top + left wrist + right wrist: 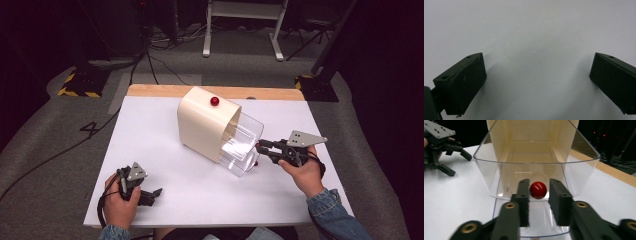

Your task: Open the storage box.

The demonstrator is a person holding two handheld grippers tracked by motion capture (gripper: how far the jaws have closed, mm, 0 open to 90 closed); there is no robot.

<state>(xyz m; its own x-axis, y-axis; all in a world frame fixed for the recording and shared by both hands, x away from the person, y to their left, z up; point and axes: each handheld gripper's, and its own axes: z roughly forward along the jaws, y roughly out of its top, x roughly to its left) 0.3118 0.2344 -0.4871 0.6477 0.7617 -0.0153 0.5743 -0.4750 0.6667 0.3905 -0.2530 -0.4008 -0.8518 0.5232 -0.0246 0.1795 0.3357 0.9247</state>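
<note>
The white table [165, 200] carries a cream box [202, 127] standing near its middle, turned at an angle, with a clear plastic drawer [245, 145] pulled out of its open front toward the person's right side. A red knob [214, 101] sits on top of the box.

The person's right hand [305, 172] comes in from the lower right, forearm in a denim sleeve [332, 212], and holds the right gripper [259, 147] roughly level, pointing left at the drawer's front wall. In the right gripper view its two black jaws stand a little apart on either side of a second red knob [538, 190] on the drawer front; a thin gap shows between each pad and the ball, so the jaws are loosened and not pressing on it. The knob sits low on the drawer front, between the pads [524, 195].

The left hand [120, 200] rests at the table's near left corner, well apart from the box, with the left gripper [156, 194] lying low over the table and pointing right. In the left gripper view its jaws are spread wide over bare white surface, nothing between them.

Beyond the far edge, a wooden strip [150, 90] borders the table, and cables [160, 65] trail over the grey floor.
</note>
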